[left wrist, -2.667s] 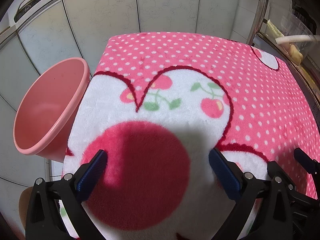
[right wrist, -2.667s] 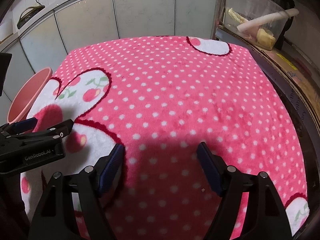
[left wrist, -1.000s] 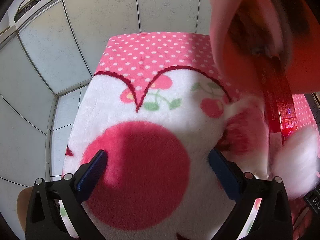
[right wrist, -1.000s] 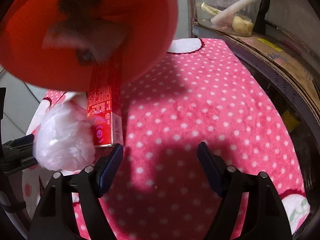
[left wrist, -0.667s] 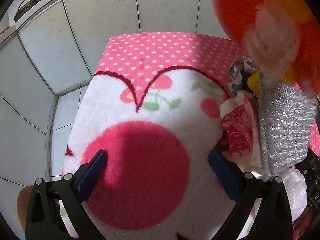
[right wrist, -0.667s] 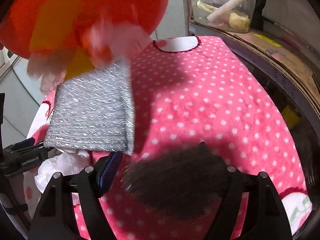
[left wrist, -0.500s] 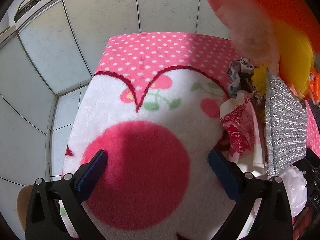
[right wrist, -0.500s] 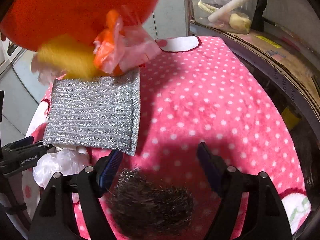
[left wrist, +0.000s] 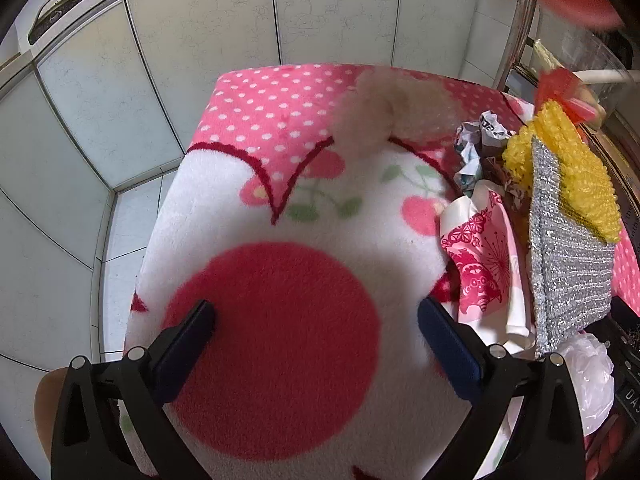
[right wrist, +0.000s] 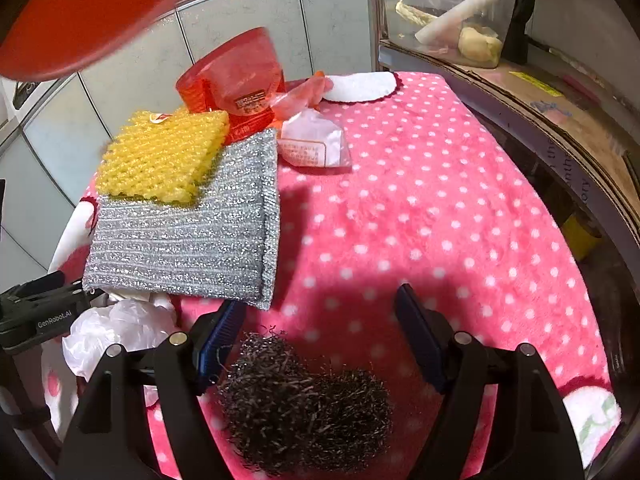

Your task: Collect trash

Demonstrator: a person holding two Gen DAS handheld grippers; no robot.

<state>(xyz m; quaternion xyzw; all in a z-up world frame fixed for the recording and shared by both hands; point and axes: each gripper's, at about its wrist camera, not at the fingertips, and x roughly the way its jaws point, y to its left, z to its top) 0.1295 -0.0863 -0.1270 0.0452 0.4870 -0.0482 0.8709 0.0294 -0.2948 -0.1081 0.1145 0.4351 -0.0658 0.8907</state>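
The left gripper (left wrist: 316, 322) hangs with its jaws spread wide and nothing between them, over the big red dot of the pink polka-dot blanket (left wrist: 280, 92). The right gripper (right wrist: 320, 320) is likewise wide apart and empty-handed, over the pink spotted part of that blanket.

In the right wrist view, a dark steel-wool scourer (right wrist: 304, 404) lies on the blanket at 6 o'clock, low between the right gripper's arms. At 9 o'clock a silver scouring cloth (right wrist: 188, 240) lies flat, and a yellow mesh sponge (right wrist: 164, 156) rests on its far edge. Beyond them, at 11 o'clock, a clear orange plastic wrapper (right wrist: 240, 80) stands up, and a small white packet (right wrist: 316, 144) lies just beside it at 12 o'clock. A crumpled white plastic bag (right wrist: 116, 332) sits at 8 o'clock, partly under the silver cloth.

In the left wrist view, the same pile is at 3 o'clock, with a red-patterned paper (left wrist: 480, 264) and a crumpled printed paper (left wrist: 476, 148) near it. A blurred pale fluffy ball (left wrist: 380, 112) shows at 1 o'clock. An orange bowl (right wrist: 88, 4) fills the upper left corner of the right wrist view.
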